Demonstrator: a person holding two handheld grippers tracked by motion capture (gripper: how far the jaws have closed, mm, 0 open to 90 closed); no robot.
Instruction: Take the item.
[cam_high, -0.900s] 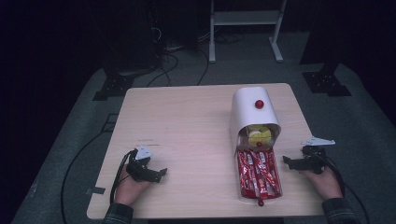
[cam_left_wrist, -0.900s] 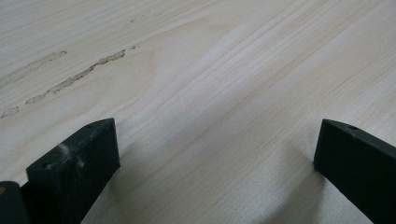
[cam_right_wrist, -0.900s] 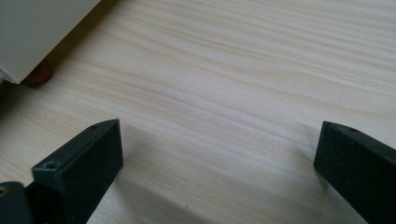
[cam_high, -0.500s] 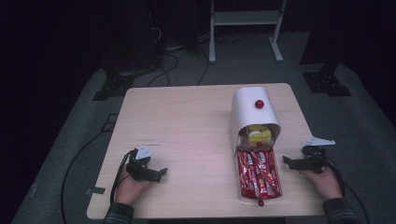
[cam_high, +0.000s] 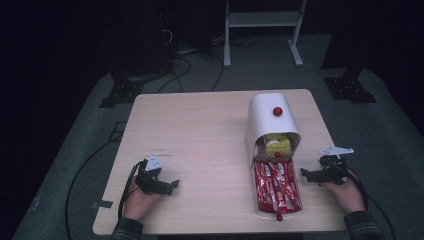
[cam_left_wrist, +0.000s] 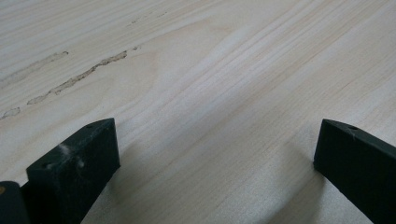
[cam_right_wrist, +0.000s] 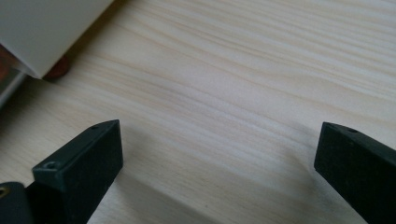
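Your right gripper (cam_high: 306, 174) rests wide open (nothing in it) just beside the white tray of red snack packets (cam_high: 276, 187). Your left gripper (cam_high: 172, 185) rests open too, well apart, on the pale wooden table (cam_high: 200, 130).

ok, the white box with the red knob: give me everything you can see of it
The white box is a rounded, smooth, plastic-looking cover with a small red knob on top. It stands on the right half of the wooden table. A white tray is pulled out toward the person, packed with red packets lying lengthwise, with a second red knob on its front edge. Something yellow sits in the opening. Neither gripper touches it.
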